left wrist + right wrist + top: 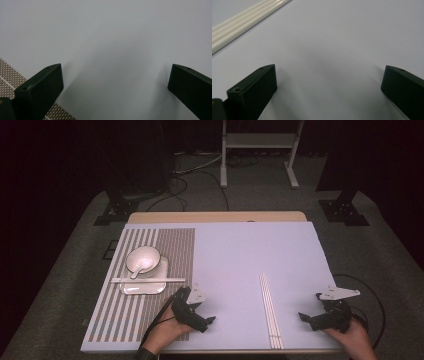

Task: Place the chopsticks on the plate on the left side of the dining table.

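Down at the near edge of the table (240,245), both hands are low on the pale blue surface. At about five o'clock sits the right gripper (306,319), its jaws spread wide with nothing between them; in the right gripper view (329,82) just bare blue surface lies in that gap. At about seven o'clock, the left gripper (209,321) rests in the person's left hand (167,330), jaws likewise wide apart and empty, and the left gripper view (116,80) shows plain surface between them with a corner of the striped placemat (10,75) at eight o'clock.

Between the two grippers, near six o'clock, lie the white chopsticks (270,310), a close bundle running lengthways from the near edge toward the middle of the table. They are nearer the right gripper and not touched by either one. In the right gripper view the chopsticks (242,22) cross the ten o'clock corner, well clear of the jaws.

Farther out, at nine o'clock, the placemat (170,250) carries a square white plate (155,287) with a white bowl (147,257) on its far part and a spoon (137,271) resting in the bowl. One more white stick (172,280) lies crosswise on the plate.
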The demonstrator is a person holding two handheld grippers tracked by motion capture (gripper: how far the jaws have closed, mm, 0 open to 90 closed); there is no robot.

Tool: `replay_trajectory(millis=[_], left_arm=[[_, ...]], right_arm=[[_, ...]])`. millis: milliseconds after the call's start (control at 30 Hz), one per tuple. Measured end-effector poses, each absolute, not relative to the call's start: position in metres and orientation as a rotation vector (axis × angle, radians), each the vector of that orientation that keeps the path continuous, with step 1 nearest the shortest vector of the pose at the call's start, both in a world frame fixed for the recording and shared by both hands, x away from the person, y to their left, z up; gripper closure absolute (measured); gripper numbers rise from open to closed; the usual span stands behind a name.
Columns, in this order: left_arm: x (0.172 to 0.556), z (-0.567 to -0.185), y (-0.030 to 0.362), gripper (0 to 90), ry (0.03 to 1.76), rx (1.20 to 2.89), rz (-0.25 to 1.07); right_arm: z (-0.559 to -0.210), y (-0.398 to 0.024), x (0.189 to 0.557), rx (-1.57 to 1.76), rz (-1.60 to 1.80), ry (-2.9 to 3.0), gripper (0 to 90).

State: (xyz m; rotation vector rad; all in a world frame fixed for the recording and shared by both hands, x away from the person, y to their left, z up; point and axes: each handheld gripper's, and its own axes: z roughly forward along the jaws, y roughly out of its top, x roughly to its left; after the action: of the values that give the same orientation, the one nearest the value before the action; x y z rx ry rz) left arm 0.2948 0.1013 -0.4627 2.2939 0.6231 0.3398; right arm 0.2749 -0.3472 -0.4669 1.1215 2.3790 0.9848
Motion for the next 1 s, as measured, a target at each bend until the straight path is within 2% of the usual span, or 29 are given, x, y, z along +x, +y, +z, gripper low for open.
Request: replay_trajectory(millis=[1000], left_arm=[[0.298, -0.4642, 0.1031, 0.0, 0.651, 2.288, 0.292]], right_arm=[[-0.4669, -0.3471, 0.2748, 1.121, 0.984, 2.379, 0.0]])
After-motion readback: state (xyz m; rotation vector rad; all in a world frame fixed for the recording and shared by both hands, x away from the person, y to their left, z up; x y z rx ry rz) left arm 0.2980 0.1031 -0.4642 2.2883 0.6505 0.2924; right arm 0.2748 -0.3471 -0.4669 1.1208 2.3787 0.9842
